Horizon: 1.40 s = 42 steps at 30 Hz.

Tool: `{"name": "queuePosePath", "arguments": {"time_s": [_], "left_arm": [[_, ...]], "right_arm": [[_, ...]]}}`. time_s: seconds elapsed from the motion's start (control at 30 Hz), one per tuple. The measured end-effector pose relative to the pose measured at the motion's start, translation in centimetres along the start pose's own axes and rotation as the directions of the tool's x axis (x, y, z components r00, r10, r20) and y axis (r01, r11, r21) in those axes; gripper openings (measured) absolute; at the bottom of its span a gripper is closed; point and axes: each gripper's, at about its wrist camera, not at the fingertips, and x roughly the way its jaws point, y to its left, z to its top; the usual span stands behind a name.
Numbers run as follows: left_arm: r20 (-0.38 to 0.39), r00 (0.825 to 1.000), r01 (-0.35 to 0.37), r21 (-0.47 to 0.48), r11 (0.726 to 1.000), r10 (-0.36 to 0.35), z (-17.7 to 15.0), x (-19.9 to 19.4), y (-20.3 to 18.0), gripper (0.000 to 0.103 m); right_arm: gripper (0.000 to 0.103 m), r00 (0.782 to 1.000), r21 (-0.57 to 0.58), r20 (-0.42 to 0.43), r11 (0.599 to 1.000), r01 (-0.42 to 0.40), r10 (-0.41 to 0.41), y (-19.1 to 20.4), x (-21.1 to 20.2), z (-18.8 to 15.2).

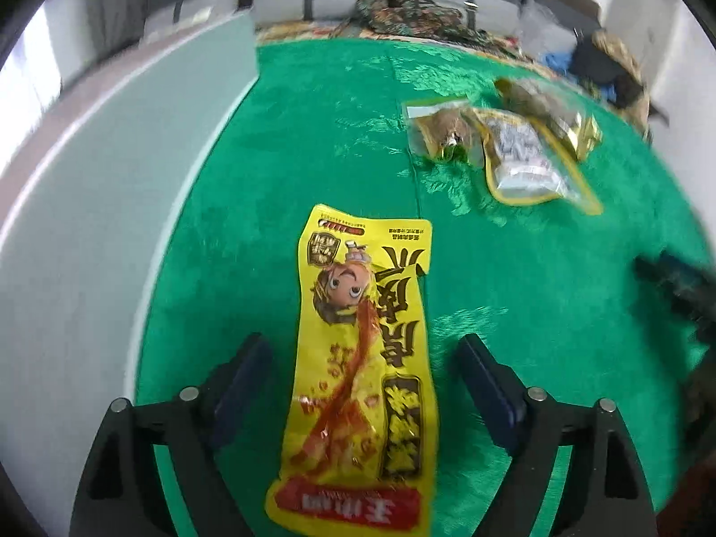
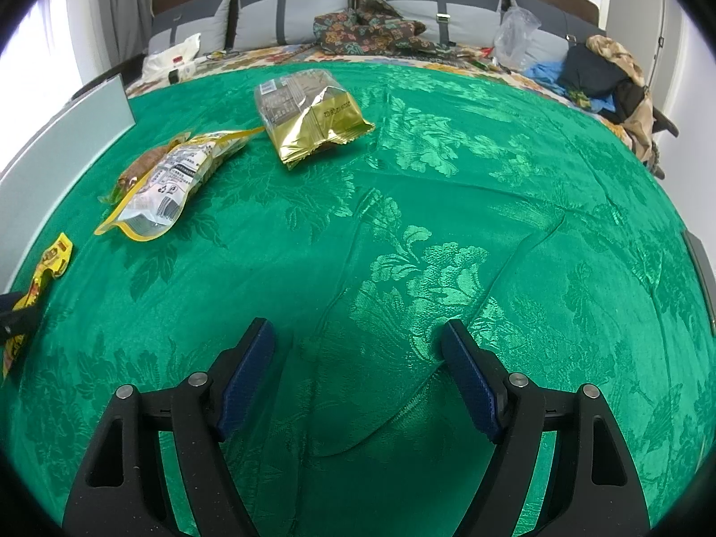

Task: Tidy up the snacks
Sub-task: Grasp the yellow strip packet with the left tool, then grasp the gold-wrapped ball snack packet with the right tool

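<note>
Snacks: long yellow plastic packet (image 1: 362, 358) flat on green brocade bedspread (image 2: 447, 206), between apart pads of left tool (image 1: 364, 385), untouched | yellow-edged clear pouch (image 2: 165, 183) and gold foil bag (image 2: 313, 121) lie near each other beyond | right tool (image 2: 358, 371) apart, empty | progress: loosely grouped, yellow packet seemingly left to join.

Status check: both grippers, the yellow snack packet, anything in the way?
Left gripper open, straddling the yellow snack packet, pads clear of it. Right gripper open, empty over green cloth. Nothing in the way.
</note>
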Motion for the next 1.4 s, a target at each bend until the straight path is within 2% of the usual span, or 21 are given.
{"name": "queuePosePath", "arguments": {"time_s": [0.13, 0.23, 0.3, 0.33, 0.4, 0.47, 0.5, 0.53, 0.6, 0.63, 0.7, 0.73, 0.8, 0.93, 1.0, 1.1, 1.2, 1.3, 1.4], "left_arm": [[0.046, 0.999, 0.004, -0.024, 1.0, -0.002, 0.0, 0.6, 1.0, 0.102], [0.055, 0.998, 0.007, -0.032, 0.999, -0.005, 0.1, 0.8, 1.1, 0.103], [0.06, 0.998, 0.007, -0.035, 0.999, -0.005, 0.1, 0.9, 1.2, 0.103], [0.062, 0.998, 0.006, -0.036, 0.999, -0.004, 0.0, 0.8, 1.2, 0.103], [0.063, 0.998, 0.006, -0.038, 0.999, -0.003, -0.1, 0.8, 1.2, 0.103], [0.064, 0.998, 0.005, -0.039, 0.999, -0.003, -0.2, 0.7, 1.2, 0.103], [0.065, 0.998, 0.005, -0.038, 0.999, -0.003, -0.2, 0.7, 1.2, 0.103], [0.064, 0.998, 0.006, -0.038, 0.999, -0.003, -0.2, 0.7, 1.2, 0.103], [0.064, 0.998, 0.006, -0.038, 0.999, -0.004, -0.2, 0.7, 1.2, 0.103], [0.064, 0.998, 0.006, -0.038, 0.999, -0.004, -0.2, 0.7, 1.2, 0.103], [0.064, 0.998, 0.006, -0.038, 0.999, -0.004, -0.2, 0.7, 1.2, 0.103], [0.064, 0.998, 0.006, -0.038, 0.999, -0.003, -0.2, 0.7, 1.2, 0.103], [0.064, 0.998, 0.006, -0.038, 0.999, -0.004, -0.3, 0.8, 1.3, 0.103], [0.064, 0.998, 0.006, -0.037, 0.999, -0.003, -0.3, 0.7, 1.3, 0.103], [0.064, 0.998, 0.006, -0.037, 0.999, -0.004, -0.3, 0.8, 1.3, 0.103], [0.064, 0.998, 0.006, -0.037, 0.999, -0.004, -0.3, 0.8, 1.2, 0.103], [0.064, 0.998, 0.006, -0.038, 0.999, -0.004, -0.3, 0.8, 1.2, 0.103], [0.056, 0.998, 0.006, -0.035, 0.999, -0.004, -0.2, 0.7, 1.2, 0.103], [-0.034, 0.999, 0.028, 0.001, 1.0, -0.028, 0.2, 0.7, 1.0, 0.103]], "right_arm": [[0.081, 1.0, 0.0, 0.0, 1.0, -0.001, 0.001, 0.0, 0.0, 0.0], [0.082, 1.0, 0.0, 0.0, 1.0, -0.005, 0.005, 0.0, 0.0, 0.0], [0.081, 0.997, -0.033, -0.066, 0.999, -0.028, 0.026, 0.3, 0.2, 1.1], [0.079, 0.996, -0.046, -0.078, 0.998, -0.052, 0.049, 0.3, 0.2, 2.2], [0.08, 0.997, -0.078, -0.02, 0.994, -0.071, 0.07, 0.5, -0.4, 5.0], [0.08, 0.997, -0.145, 0.057, 0.989, -0.043, 0.052, 1.6, -0.6, 9.8], [0.08, 0.997, -0.164, 0.059, 0.985, -0.049, 0.06, 2.1, 0.1, 11.9], [0.08, 0.997, -0.176, 0.04, 0.983, -0.056, 0.064, 2.6, 1.0, 13.4], [0.08, 0.995, -0.185, -0.07, 0.979, -0.089, 0.077, 3.9, 4.8, 16.4], [0.081, 0.989, -0.188, -0.13, 0.977, -0.099, 0.075, 4.5, 6.8, 17.1], [0.081, 0.984, -0.218, -0.176, 0.974, -0.069, 0.03, 5.4, 9.1, 17.5], [0.081, 0.978, -0.247, -0.208, 0.968, -0.036, -0.017, 6.0, 10.4, 17.5], [0.077, 0.968, -0.233, -0.25, 0.972, -0.042, -0.018, 5.7, 11.2, 17.3], [0.066, 0.959, -0.016, -0.261, 0.993, -0.118, 0.109, 2.2, 9.6, 16.5], [0.065, 0.956, 0.052, -0.252, 0.989, -0.142, 0.15, 0.4, 8.2, 15.8], [0.065, 0.951, 0.16, -0.198, 0.965, -0.206, 0.236, -1.9, 3.6, 13.5], [0.065, 0.947, 0.195, -0.155, 0.948, -0.25, 0.282, -2.6, -1.2, 9.9], [0.065, 0.936, 0.214, -0.148, 0.934, -0.284, 0.319, -2.4, -3.9, 6.0], [0.065, 0.939, 0.208, -0.163, 0.941, -0.268, 0.303, -1.1, -5.0, 1.4]]}}
